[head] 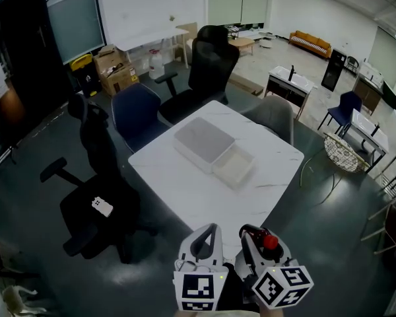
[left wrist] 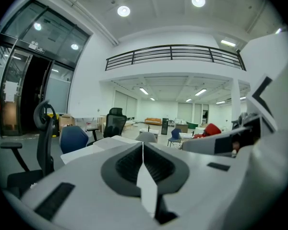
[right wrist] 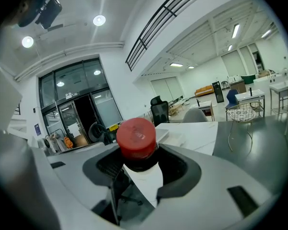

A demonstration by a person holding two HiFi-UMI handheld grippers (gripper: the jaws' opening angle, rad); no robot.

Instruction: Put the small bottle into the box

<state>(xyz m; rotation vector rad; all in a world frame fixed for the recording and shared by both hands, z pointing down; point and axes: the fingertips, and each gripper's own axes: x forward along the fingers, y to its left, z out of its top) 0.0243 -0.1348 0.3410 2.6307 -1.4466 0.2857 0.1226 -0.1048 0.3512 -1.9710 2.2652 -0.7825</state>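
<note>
No legible text or labels anywhere.

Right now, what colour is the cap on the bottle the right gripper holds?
Red. The cap of the bottle shows best in the right gripper view.

The small bottle (right wrist: 136, 137) has a red cap over a dark neck. The left hand-held gripper (left wrist: 143, 150) and the right hand-held gripper (right wrist: 137, 163) are pale grey with black pads, each bearing black-and-white square markers. The worktop (head: 185, 197) is white with faint veining. The box (head: 233, 168) is off-white and its lid (head: 203, 141) light grey. One chair (head: 137, 114) is navy, another (head: 210, 65) black.
</note>
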